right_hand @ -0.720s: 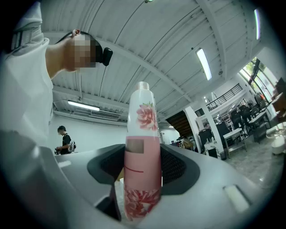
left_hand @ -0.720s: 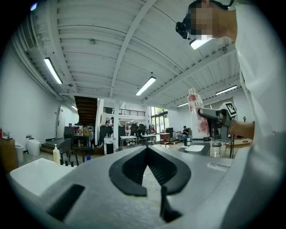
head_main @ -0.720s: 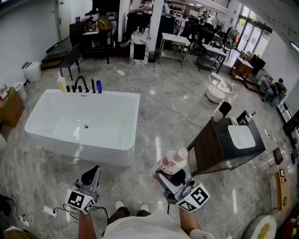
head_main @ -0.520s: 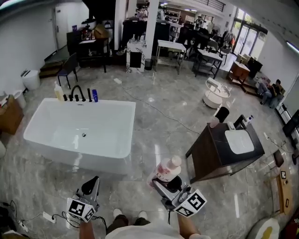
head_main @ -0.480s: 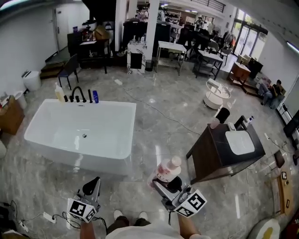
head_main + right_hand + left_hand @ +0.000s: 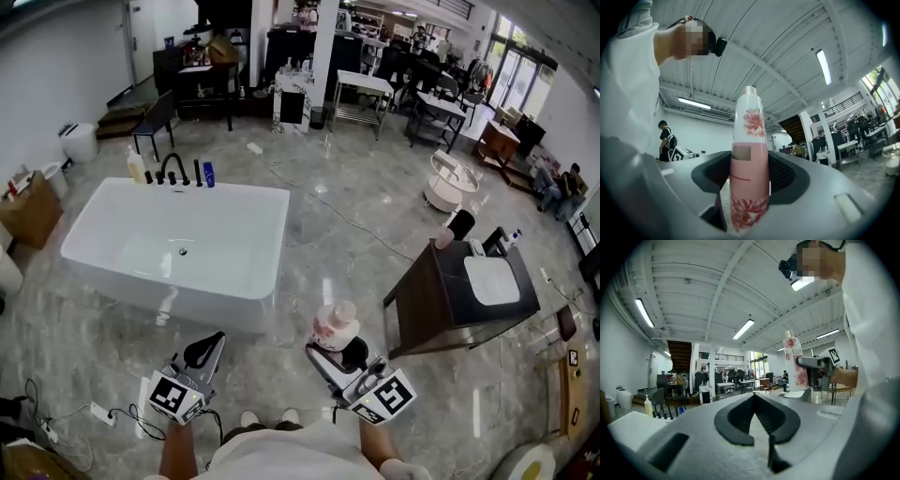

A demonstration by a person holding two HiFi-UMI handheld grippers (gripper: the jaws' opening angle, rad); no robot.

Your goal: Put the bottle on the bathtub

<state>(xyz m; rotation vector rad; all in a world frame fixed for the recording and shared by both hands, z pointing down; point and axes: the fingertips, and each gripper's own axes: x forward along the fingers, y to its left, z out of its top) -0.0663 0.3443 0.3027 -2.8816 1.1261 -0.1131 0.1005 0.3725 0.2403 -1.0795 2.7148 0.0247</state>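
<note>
Fingers (image 6: 788, 174) on bottle (image 6: 749, 159) — bathtub (image 6: 277, 246) well apart

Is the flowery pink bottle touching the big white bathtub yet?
Apart. The head view shows the bottle held by the right gripper, with bare floor between it and the bathtub.

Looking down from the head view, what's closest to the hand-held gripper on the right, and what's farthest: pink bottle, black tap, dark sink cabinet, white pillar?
1. Pink bottle: clamped in the right hand-held gripper itself.
2. Dark sink cabinet: on the floor just to its right.
3. Black tap: on the bathtub's far rim, ahead and left.
4. White pillar: farthest, at the back.
</note>
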